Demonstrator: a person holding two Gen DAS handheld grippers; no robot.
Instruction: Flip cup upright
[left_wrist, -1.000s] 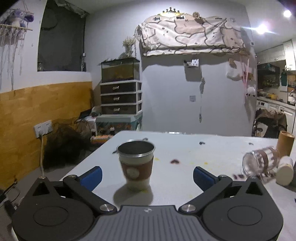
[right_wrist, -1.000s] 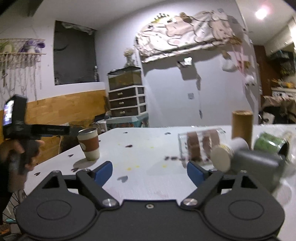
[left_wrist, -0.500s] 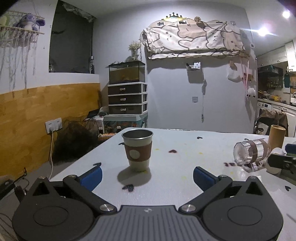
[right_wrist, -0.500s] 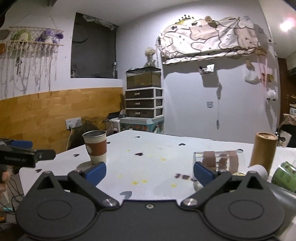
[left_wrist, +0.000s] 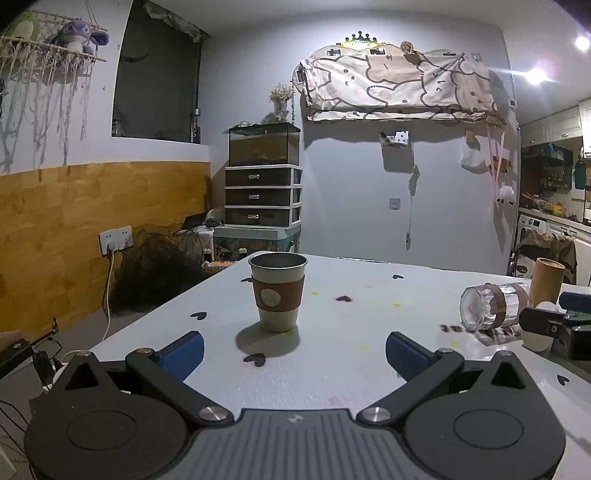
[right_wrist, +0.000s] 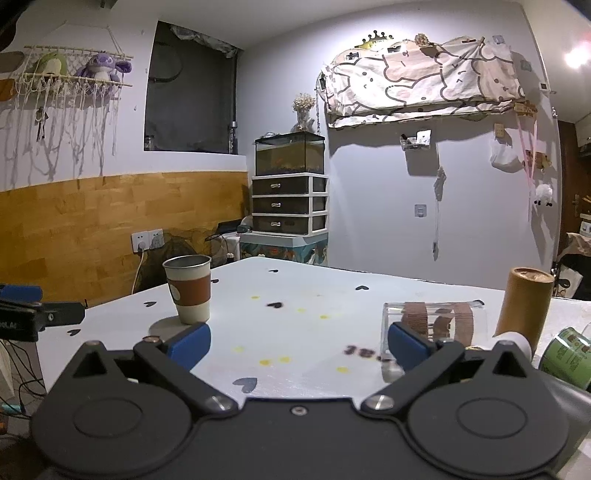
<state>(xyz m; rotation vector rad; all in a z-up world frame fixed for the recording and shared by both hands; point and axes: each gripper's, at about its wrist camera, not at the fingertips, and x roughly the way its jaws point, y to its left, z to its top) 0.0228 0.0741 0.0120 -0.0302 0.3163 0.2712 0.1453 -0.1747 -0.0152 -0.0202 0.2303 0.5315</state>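
Note:
A metal cup with a brown sleeve (left_wrist: 277, 291) stands upright on the white table (left_wrist: 332, 369); it also shows in the right wrist view (right_wrist: 189, 288) at the left. My left gripper (left_wrist: 293, 352) is open and empty, a short way in front of the cup. A clear glass cup with brown bands (left_wrist: 493, 306) lies on its side at the right; in the right wrist view (right_wrist: 436, 321) it lies just beyond my right fingers. My right gripper (right_wrist: 299, 345) is open and empty.
A brown cardboard tube (right_wrist: 524, 304) stands behind the lying glass. A green can (right_wrist: 567, 356) lies at the far right, with a small white object (right_wrist: 517, 341) beside it. The table's left edge drops off toward a wooden wall with cables. The other gripper (right_wrist: 33, 317) shows at the left.
Both grippers have drawn back from the table; the cup looks farther from my left gripper. The right view has swung left and steadied. The upright cup has not moved.

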